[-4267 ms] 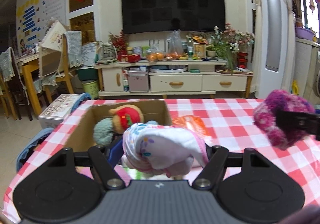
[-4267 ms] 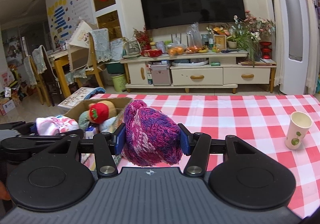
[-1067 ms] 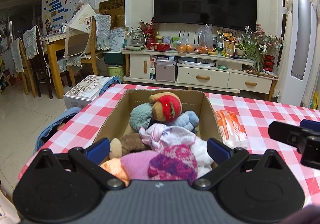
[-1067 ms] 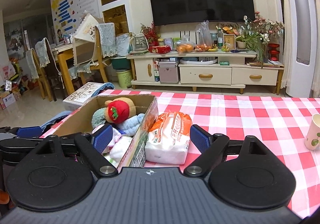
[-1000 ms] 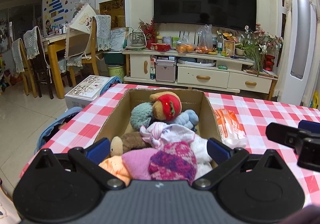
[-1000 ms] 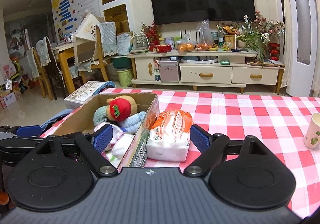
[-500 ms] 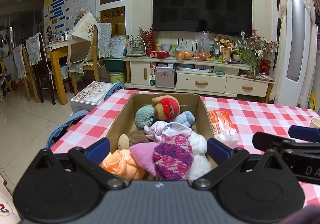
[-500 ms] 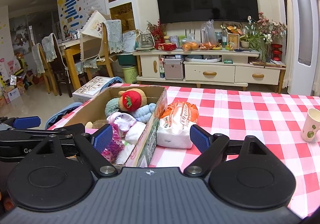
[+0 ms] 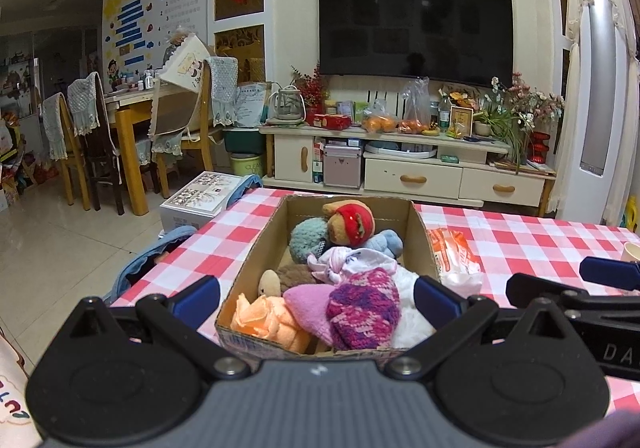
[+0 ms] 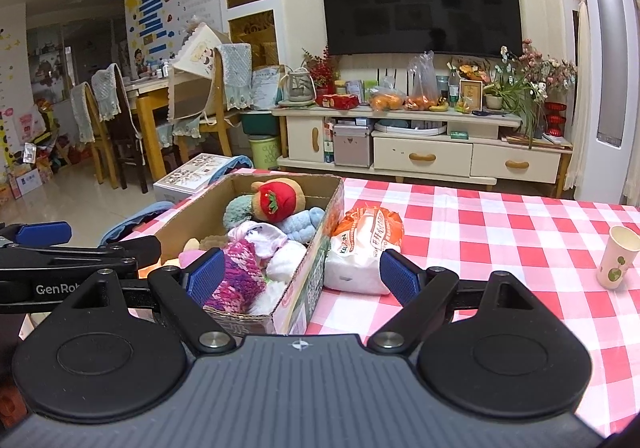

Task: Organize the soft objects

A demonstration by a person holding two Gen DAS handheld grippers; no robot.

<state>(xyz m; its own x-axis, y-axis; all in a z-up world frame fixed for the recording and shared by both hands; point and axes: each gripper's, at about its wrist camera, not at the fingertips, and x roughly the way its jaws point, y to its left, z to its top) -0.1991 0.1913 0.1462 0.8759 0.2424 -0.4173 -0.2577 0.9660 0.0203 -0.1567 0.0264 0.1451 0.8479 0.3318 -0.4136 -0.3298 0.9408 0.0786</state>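
**Soft bag lay straight ahead of the right hand-held gripper, outside the box**

Both hand-held grippers were seen with the jaws spread wide and nothing held between them. The left hand-held gripper was pointed along the cardboard box, whose long axis ran away from it. The box was filled with soft things: a purple knitted hat and a pink hat nearest to it, an orange cloth toward its left side, and a plush toy with a red cap at the far end.

One soft thing was left outside, as it is judged: an orange and white soft bag, which lay on the checked surface, touching the right wall of the box. From the right hand-held gripper it lay just ahead and a little to the right, inside the line of the open jaws. Its long axis ran mostly forward. The right hand-held gripper was clearly nearer to it than the left one. A paper cup stood well apart, far to the right.
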